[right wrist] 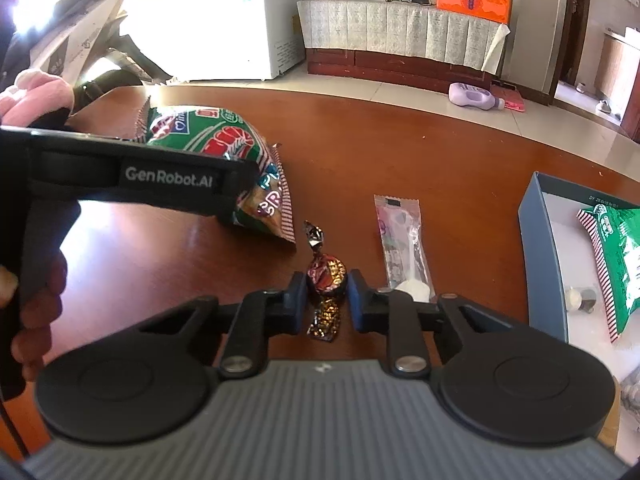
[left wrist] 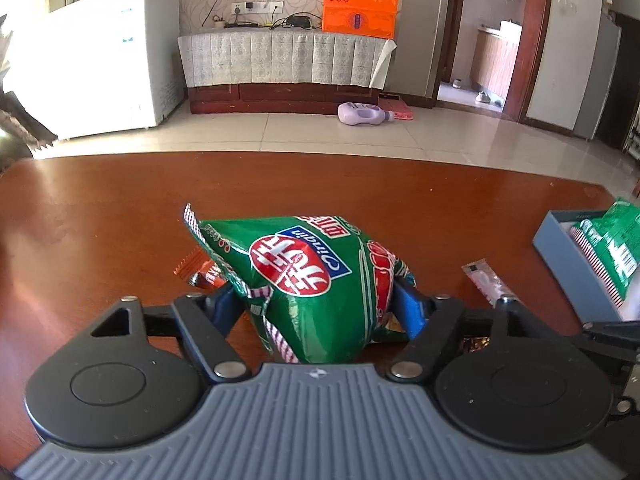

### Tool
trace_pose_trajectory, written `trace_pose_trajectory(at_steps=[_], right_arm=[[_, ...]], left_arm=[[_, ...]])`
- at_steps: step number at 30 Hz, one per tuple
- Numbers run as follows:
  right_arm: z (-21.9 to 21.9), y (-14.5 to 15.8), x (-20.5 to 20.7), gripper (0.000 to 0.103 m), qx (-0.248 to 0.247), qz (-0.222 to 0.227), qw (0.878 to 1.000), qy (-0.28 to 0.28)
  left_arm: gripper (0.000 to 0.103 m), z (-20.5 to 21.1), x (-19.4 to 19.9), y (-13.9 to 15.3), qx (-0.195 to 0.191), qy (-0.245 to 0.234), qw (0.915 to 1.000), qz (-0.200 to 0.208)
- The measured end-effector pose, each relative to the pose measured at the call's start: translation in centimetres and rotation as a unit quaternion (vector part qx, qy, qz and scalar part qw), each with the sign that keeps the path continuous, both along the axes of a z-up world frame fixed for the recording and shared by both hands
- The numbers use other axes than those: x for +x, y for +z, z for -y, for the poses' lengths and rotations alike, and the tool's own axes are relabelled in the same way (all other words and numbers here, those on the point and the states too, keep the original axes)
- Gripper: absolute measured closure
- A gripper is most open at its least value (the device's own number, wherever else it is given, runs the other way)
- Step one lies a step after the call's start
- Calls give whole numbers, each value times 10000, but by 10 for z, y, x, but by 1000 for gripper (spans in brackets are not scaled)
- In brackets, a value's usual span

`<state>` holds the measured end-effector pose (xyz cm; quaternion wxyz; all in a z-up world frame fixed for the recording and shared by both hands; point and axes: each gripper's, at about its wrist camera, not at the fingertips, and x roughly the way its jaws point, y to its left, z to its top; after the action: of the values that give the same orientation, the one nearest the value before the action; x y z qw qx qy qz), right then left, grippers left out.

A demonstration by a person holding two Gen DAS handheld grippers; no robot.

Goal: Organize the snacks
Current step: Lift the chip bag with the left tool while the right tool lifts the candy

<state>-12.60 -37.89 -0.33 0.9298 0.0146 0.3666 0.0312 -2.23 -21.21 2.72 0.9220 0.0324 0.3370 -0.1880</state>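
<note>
A broad bare stretch of the wooden table [left wrist: 120, 208] is left open up to its curved far edge, while the blue box [right wrist: 538, 248] is set at the right side. The green snack bag [left wrist: 304, 276] is clamped mid-table by the left gripper [left wrist: 316, 300]. Beside it, the wrapped candy [right wrist: 326, 274] is pinched between the narrowed jaws of the right gripper [right wrist: 326, 292].

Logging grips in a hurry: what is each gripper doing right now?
Left gripper: closed on the green snack bag.
Right gripper: shut on the wrapped candy.
</note>
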Motion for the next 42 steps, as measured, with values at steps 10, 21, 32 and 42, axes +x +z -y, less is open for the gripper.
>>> trace_pose_trajectory(at_steps=[10, 21, 32, 42], right_arm=[[-1, 8, -10, 78, 127, 98, 9999, 48], [2, 22, -31, 78, 243, 278, 9993, 43], [19, 35, -57, 78, 284, 463, 9985, -69], [17, 48, -68, 78, 258, 574, 9980, -63]], left_arm=[[29, -20, -8, 13, -196, 254, 9995, 85], [29, -15, -40, 27, -42, 339, 9990, 287], [29, -11, -60, 37, 38, 443, 9981, 420], [29, -6, -75, 41, 85, 395, 9980, 484]])
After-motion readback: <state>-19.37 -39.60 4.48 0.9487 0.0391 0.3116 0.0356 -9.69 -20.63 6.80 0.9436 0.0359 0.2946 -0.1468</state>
